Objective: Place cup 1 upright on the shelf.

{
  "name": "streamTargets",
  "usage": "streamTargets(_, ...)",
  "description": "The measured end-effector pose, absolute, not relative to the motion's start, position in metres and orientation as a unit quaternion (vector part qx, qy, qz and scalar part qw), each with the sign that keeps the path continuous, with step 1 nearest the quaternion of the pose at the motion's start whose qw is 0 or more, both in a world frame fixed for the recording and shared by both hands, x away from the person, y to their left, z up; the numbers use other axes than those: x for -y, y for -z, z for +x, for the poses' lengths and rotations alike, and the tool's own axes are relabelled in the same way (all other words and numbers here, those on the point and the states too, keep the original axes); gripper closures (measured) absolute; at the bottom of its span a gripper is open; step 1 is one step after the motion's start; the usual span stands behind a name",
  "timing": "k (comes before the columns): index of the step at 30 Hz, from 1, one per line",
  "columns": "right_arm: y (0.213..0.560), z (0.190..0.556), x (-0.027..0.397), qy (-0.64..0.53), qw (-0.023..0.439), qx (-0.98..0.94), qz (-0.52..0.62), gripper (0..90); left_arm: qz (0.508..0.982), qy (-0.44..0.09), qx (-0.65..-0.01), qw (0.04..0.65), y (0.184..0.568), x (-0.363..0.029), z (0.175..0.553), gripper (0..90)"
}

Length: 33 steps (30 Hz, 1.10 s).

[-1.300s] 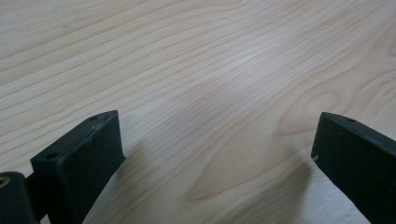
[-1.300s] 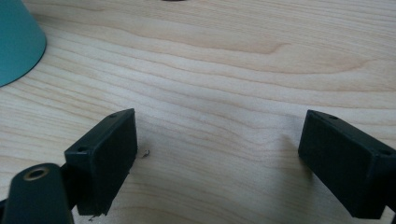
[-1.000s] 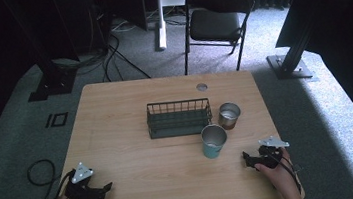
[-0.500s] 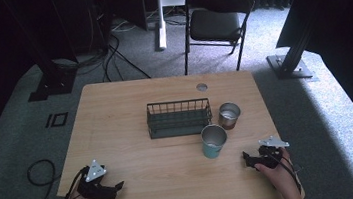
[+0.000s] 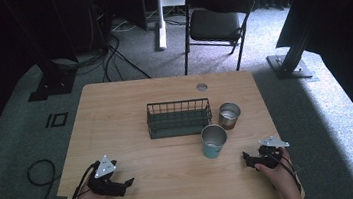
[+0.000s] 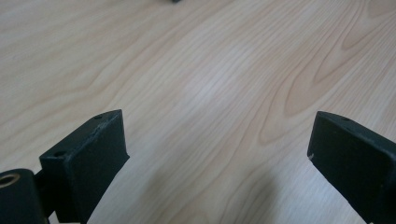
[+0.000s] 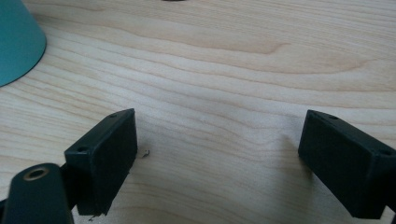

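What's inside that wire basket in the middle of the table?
The wire basket looks empty; table wood shows through its bars. The teal cup and metal cup stand outside it. Its near wall hides part of the floor.

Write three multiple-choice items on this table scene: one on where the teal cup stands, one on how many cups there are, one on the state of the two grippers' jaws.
1. Where does the teal cup stand?
A. inside the wire basket
B. on the table in front of the wire basket's right end
C. on the chair

2. How many cups are on the table?
A. two
B. four
C. none

3. How are the jaws of the left gripper and the right gripper?
A. both shut on a cup
B. one shut, one open
C. both open, holding nothing

Key: 1 B, the high view shows it just nearer the person than the wire basket. 2 A, the teal cup and a metal cup. 3 C, both gripper views show only wood between wide-apart jaws.
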State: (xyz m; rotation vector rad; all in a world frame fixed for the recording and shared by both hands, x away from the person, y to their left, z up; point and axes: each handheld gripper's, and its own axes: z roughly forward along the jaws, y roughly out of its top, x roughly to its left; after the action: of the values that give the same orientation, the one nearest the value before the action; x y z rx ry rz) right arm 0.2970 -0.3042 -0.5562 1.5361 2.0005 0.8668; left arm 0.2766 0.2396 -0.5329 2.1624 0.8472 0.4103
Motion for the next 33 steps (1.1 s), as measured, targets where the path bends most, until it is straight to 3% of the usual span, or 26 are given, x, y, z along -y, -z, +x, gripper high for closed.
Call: streamTargets(33,0.556,0.297,0.304,-0.316,0.235,-0.729,0.560,11.4,0.870,-0.121,-0.238,0.414,0.526,-0.159,0.296,5.3)
